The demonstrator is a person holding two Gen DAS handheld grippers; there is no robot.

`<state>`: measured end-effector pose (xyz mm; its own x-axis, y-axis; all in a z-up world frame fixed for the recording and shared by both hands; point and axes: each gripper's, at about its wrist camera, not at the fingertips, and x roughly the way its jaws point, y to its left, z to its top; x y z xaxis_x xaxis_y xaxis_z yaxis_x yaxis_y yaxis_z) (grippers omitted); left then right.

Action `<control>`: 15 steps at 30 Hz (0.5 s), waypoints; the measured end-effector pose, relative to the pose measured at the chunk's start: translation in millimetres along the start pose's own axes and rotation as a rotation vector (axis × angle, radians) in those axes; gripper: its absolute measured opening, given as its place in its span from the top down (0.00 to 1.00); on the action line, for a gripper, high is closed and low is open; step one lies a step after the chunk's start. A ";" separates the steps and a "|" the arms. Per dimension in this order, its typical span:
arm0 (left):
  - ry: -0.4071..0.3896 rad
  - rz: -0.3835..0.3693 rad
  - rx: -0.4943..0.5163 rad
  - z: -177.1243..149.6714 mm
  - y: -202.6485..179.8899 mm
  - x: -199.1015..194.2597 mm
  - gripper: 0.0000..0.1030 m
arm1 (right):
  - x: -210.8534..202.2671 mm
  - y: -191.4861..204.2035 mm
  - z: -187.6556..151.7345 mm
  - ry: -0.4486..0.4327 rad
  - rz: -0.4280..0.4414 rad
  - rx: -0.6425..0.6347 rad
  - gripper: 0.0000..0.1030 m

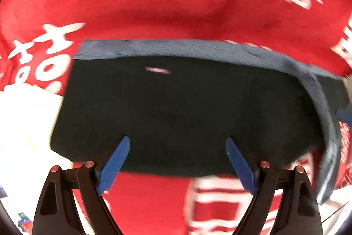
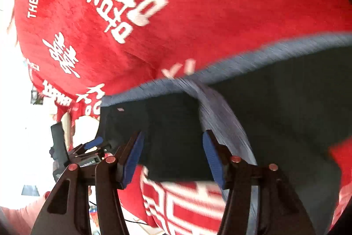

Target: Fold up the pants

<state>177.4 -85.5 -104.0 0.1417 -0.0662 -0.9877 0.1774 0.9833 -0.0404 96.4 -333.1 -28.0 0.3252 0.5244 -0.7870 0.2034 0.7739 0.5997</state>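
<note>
Surface: red blanket (image 1: 167,6) with white characters covers everything I work on; bright white area off past my left tongs' left finger, too blown out to name.

Left view, pants: dark pants (image 1: 176,111) lie as a compact folded block dead ahead of my left tongs (image 1: 177,145), spanning wider than both fingers.

Left view, waistband: grey-blue ribbed band (image 1: 198,47) runs along the far edge of the block and curls down the right side, past my right finger.

Left view, tongs state: spread wide, nothing between the blue pads (image 1: 114,166). Tips sit over the block's near edge; contact I can't tell, frame is smeared.

Left view, why: my guess, fingers line up with the near edge to pinch it or press it flat for another fold.

Right view, pants: same block ahead of my right tongs (image 2: 172,134), ribbed band folding down toward the right finger.

Right view, tongs state: also parted, holding nothing.

Right view, other tool: left tongs visible beyond my left finger, low at the blanket edge.

Right view, why: band edge nearest the right pad looks like the likely grab point.

Progress: pants look mostly folded, judged from the tidy rectangle.
</note>
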 end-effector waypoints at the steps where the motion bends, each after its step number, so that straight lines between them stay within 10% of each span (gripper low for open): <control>1: 0.005 -0.023 0.020 -6.8 -15.4 -1.6 0.13 | -11.6 -6.2 -16.3 -0.011 -0.023 0.018 0.41; 15: 0.056 -0.302 0.280 -101.7 -172.4 -19.9 0.13 | -110.1 -133.1 -259.2 -0.154 -0.276 0.450 0.41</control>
<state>45.0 -236.5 -92.7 -0.0096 -0.3277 -0.9447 0.4624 0.8363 -0.2948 -205.9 -401.8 -58.7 0.3282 0.2394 -0.9138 0.6642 0.6293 0.4034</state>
